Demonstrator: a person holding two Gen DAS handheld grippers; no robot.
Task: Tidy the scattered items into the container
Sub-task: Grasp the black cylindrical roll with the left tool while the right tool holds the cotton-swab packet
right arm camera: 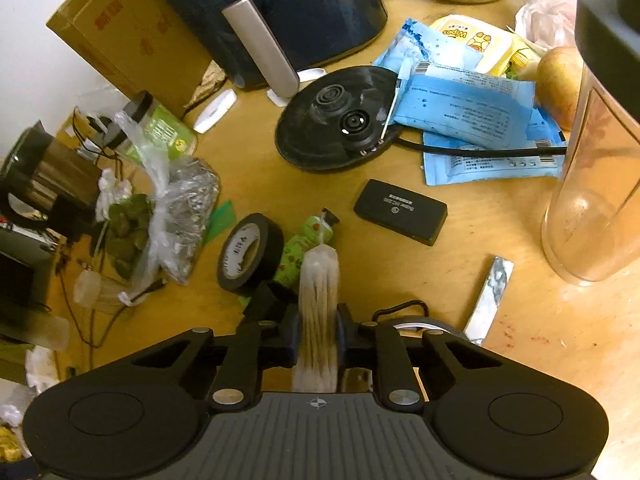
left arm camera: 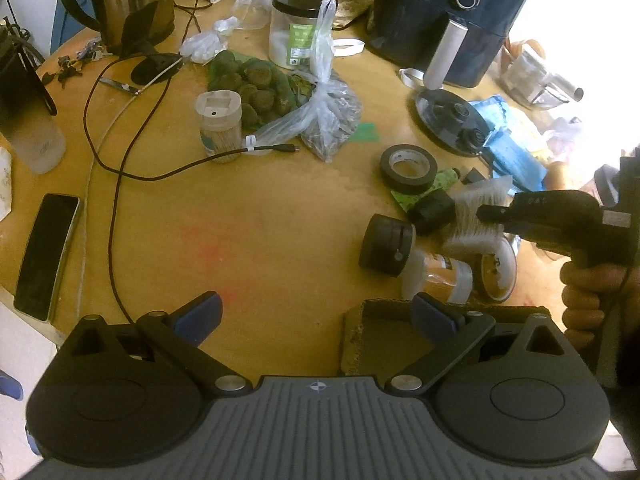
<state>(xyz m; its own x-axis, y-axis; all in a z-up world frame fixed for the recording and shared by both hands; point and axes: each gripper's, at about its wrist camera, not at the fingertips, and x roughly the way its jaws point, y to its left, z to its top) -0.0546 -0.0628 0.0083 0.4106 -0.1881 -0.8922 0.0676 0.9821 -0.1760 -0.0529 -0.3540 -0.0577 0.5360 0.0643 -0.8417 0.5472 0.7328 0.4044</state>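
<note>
My right gripper (right arm camera: pixel 319 332) is shut on a clear pack of cotton swabs (right arm camera: pixel 318 292), which hangs above the table between its pads. In the left wrist view the same pack (left arm camera: pixel 474 216) shows in the right gripper (left arm camera: pixel 492 214), over a jar lying on its side (left arm camera: pixel 438 276) with a black lid (left arm camera: pixel 386 246). My left gripper (left arm camera: pixel 318 312) is open over bare tabletop with nothing between its fingers. A cardboard box corner (left arm camera: pixel 356 336) sits just behind its right finger. A black tape roll (right arm camera: pixel 250 254) and a green tube (right arm camera: pixel 308 236) lie beyond the pack.
The wooden table holds a flat black case (right arm camera: pixel 400 212), a kettle base (right arm camera: pixel 340 120), blue packets (right arm camera: pixel 464 108), a tall clear bottle (right arm camera: pixel 588 200) and an air fryer (left arm camera: pixel 448 12). On the left lie a phone (left arm camera: pixel 46 256), a black cable (left arm camera: pixel 116 208), a toothpick holder (left arm camera: pixel 220 124) and plastic bags (left arm camera: pixel 320 120).
</note>
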